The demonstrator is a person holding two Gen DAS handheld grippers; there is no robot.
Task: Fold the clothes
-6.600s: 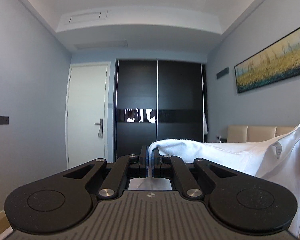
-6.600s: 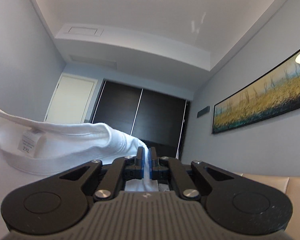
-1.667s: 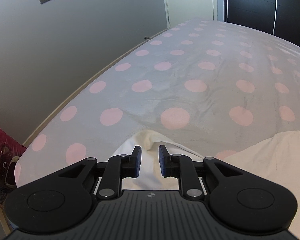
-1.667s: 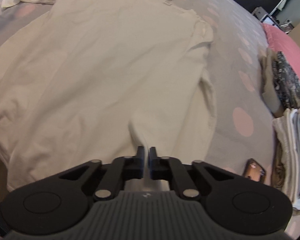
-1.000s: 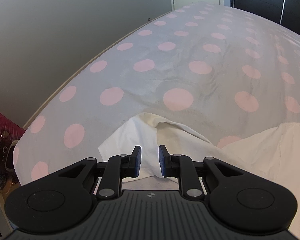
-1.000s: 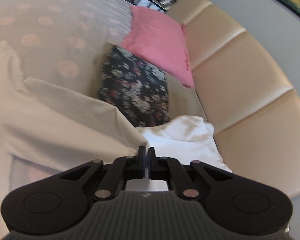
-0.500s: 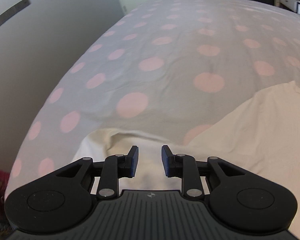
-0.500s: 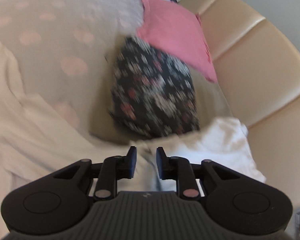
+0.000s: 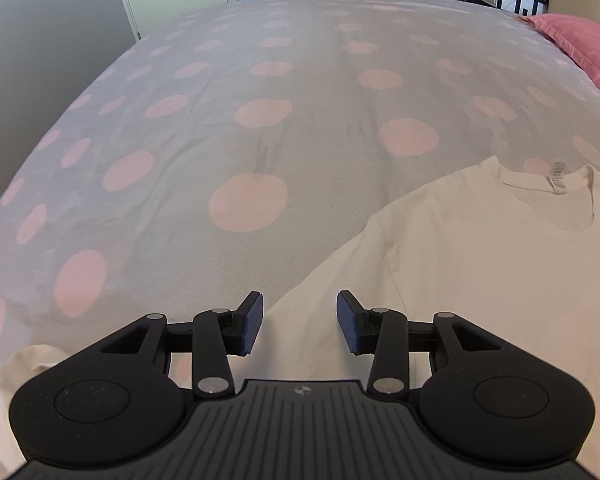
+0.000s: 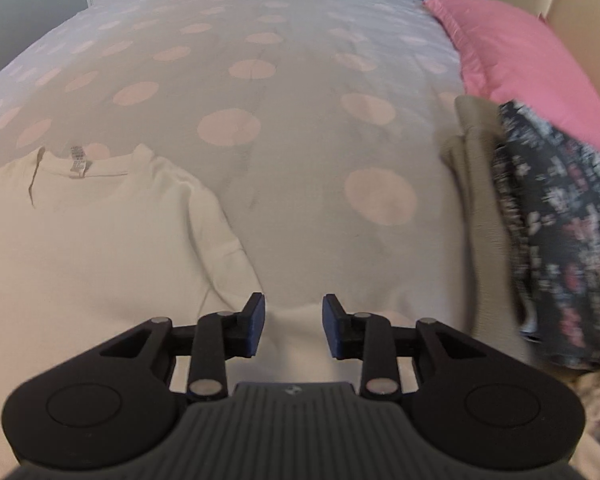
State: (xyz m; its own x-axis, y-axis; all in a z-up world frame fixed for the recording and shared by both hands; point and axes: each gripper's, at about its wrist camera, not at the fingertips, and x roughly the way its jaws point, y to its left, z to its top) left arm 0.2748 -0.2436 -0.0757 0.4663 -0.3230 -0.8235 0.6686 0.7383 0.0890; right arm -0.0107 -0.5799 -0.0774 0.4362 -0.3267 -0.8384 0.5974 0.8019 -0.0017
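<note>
Neck label (image 9: 556,176) on white shirt (image 9: 480,264) ahead of both claws, print unreadable to us; left claw (image 9: 300,322) and right claw (image 10: 294,326) opening, released over sleeves.

A bed (image 9: 268,92) under a grey cover dotted with pink circles. Spread flat on it, a white T-shirt (image 9: 480,264), collar and label toward the far end. Along one edge, a pink pillow (image 10: 512,56), a beige garment (image 10: 476,184) and a dark floral one (image 10: 556,216).

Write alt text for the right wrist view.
The right tool, jaws opening and gripping nothing, hangs over a white shirt spread flat on a pink-dotted bedspread. Folded clothes and a pink pillow lie to the right.
</note>
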